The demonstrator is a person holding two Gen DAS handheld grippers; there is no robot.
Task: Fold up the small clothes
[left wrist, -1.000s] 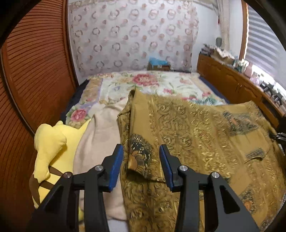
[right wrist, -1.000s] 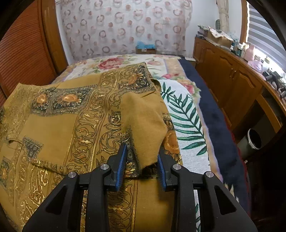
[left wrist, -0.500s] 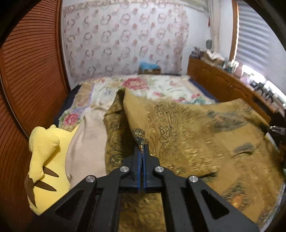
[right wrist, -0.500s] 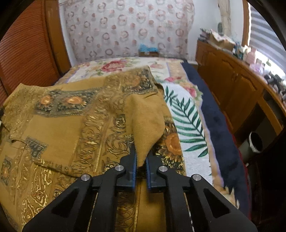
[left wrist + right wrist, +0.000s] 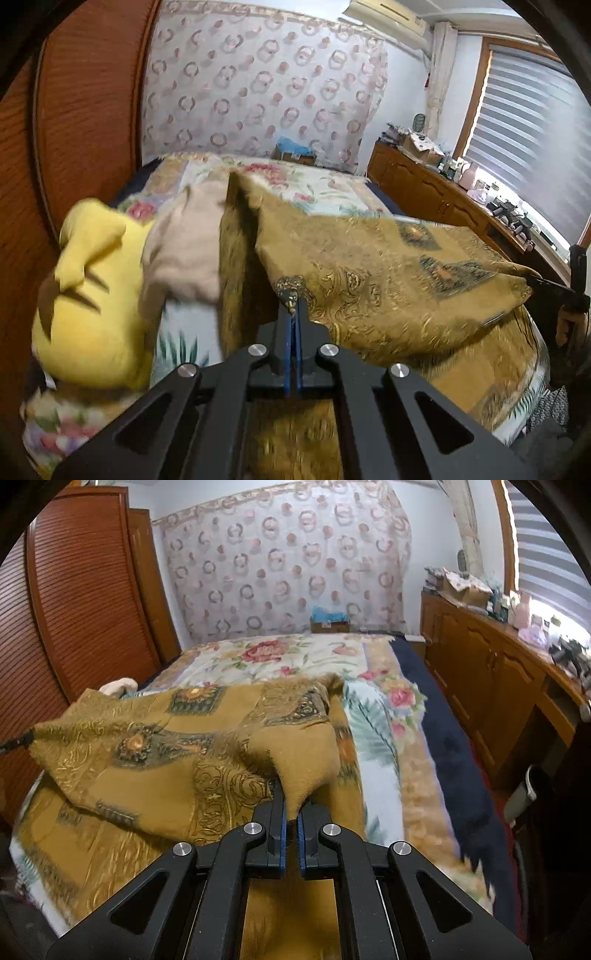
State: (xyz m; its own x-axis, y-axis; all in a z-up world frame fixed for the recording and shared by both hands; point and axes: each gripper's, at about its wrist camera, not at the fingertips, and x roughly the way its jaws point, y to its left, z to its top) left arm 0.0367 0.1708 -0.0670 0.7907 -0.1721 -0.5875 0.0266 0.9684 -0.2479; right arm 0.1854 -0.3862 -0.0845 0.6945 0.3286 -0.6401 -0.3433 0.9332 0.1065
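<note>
The left gripper point(image 5: 292, 314) has its fingers clamped on one corner of the mustard patterned cloth point(image 5: 388, 280); the right gripper point(image 5: 291, 812) pinches the other near corner. The cloth's long edge runs stretched between both hands, lifted off the bed point(image 5: 388, 775). The far half lies ahead of the fingers, so I judge the fold goes forward, both hands equally near.

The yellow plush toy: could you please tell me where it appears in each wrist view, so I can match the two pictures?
Left wrist view: the yellow plush toy fills the left side, beside the beige cloth and the mustard patterned cloth.
Right wrist view: not in it.
Shared landmark: the blue-topped box at the far end of the bed, against the ring-patterned curtain.
</note>
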